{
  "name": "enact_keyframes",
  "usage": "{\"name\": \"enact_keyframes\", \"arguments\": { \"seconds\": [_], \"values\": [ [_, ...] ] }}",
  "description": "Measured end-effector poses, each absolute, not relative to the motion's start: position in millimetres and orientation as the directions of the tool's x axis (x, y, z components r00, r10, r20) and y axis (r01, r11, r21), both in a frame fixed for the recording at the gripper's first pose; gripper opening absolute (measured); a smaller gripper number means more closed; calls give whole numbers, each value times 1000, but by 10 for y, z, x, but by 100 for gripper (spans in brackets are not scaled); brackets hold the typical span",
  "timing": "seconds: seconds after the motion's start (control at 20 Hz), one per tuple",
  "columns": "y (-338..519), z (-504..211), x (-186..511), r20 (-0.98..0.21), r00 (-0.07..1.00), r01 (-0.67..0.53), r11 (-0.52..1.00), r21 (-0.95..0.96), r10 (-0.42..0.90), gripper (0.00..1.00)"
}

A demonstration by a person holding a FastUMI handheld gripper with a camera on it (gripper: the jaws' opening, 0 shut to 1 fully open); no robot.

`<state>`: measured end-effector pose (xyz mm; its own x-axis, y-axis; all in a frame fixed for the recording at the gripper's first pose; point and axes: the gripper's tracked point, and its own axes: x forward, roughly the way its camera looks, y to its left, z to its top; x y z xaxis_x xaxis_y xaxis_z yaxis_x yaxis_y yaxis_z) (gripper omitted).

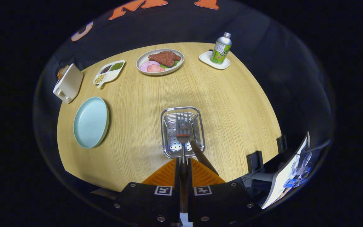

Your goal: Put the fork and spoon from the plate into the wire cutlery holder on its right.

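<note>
gripper view: gripper [183,161] low over round wooden table [232,104], fingers clamped on dark handle of steel fork [183,130] | handle mostly hidden between fingers | fork's long axis runs straight ahead, tines forward over square wire cutlery holder [182,132] | second dark handle leans in holder, utensil unclear | pale blue plate [91,122] left of holder

plate [90,123] pale blue | holder [183,130] silver wire | table [232,104] light woodgrain | bottle [221,49] green

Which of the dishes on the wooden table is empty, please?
The round pale blue plate left of the wire cutlery holder; the others hold food or a bottle.
</note>
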<state>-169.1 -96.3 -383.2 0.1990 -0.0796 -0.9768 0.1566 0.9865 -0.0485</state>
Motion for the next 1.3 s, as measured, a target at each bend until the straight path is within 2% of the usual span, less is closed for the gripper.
{"name": "enact_keyframes", "arguments": {
  "seconds": [0.2,0.4,0.5,0.55,0.75,0.85,1.0,1.3],
  "values": [
    [-939,-3611,-1440,-951,305,168,986,0,-52,18],
    [-986,-3275,-999,-857,512,187,981,52,-52,21],
    [-1034,-2969,-788,-772,631,190,979,69,-68,37],
    [-1044,-2804,-672,-720,689,189,979,73,-79,51],
    [-1054,-2034,-285,-481,869,165,984,61,-116,77],
    [-969,-1623,-155,-366,924,150,986,78,-112,84],
    [-844,-1100,-39,-229,969,115,990,78,-95,88],
    [-552,-576,97,-90,994,64,998,8,-63,88]
  ]
}}
